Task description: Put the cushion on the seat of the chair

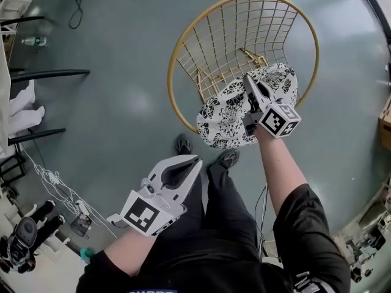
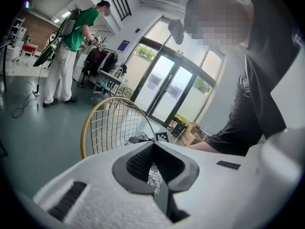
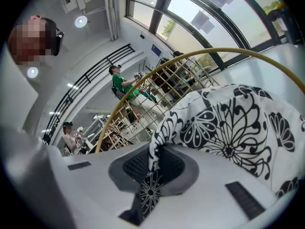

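Your right gripper (image 1: 249,81) is clamped on the cushion (image 1: 229,112): its own view shows the black-and-white flowered fabric pinched tight between the two jaws, with a fold of it trailing back through the gap. From your head camera the cushion hangs from that grip by its upper edge, in front of the gold wire chair (image 1: 244,29). It covers the front of the seat and laps over the lower arc of the round rim. Whether its underside touches the seat wires, no view tells. The chair's mesh back curves up behind the cushion, bare. Your left gripper (image 1: 194,162) is low on your left, well apart from the chair and just beside your leg, and its jaws are together at the tips with nothing between them; through the small gap behind the tips you only glimpse the distant cushion pattern. Your shoes (image 1: 227,157) stand on the grey-green floor (image 1: 122,72) just short of the chair. Across the room, a person in a green top (image 2: 71,32) stands at a bench, left of the glass doors (image 2: 171,94).
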